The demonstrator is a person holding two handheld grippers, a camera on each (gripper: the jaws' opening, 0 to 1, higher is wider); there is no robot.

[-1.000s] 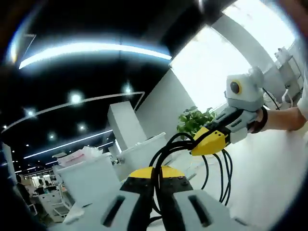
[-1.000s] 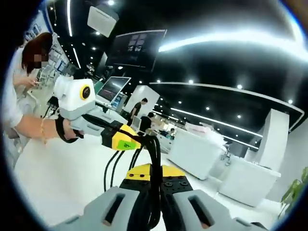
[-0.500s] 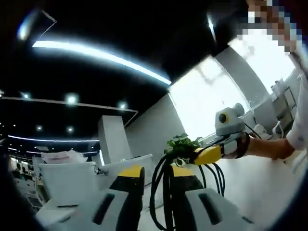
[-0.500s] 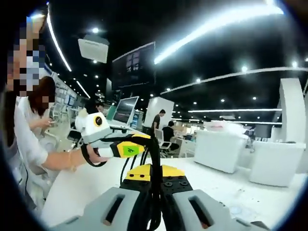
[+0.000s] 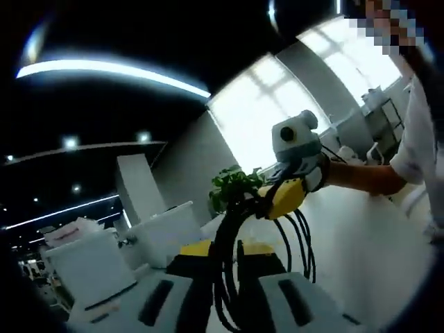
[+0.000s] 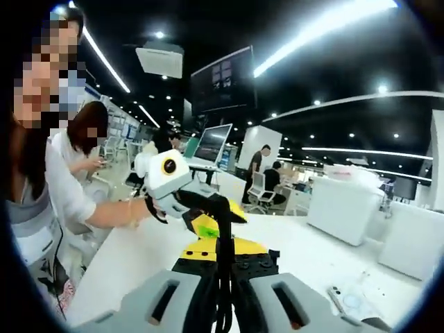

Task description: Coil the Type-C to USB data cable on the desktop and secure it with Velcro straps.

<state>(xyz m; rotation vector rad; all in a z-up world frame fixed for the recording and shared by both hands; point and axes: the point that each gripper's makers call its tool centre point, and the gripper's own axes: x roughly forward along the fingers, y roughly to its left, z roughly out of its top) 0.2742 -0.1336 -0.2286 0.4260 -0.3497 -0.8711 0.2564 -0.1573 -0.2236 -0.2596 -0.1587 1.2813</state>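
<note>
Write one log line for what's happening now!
left hand-held gripper: shut on black looped cable | right hand-held gripper: shut on cable | held above white desktop

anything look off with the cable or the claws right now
Nothing stands out. The black cable hangs in loose loops between the left claw and the right claw, both shut on it; no strap visible yet.

The looped black rubbery data cable (image 5: 232, 277) is looking smooth with a faint sheen. The grey-and-yellow matt plastic left gripper (image 5: 223, 291) (yellow tips glossier) is showing above the smooth white desktop (image 6: 132, 257).
</note>
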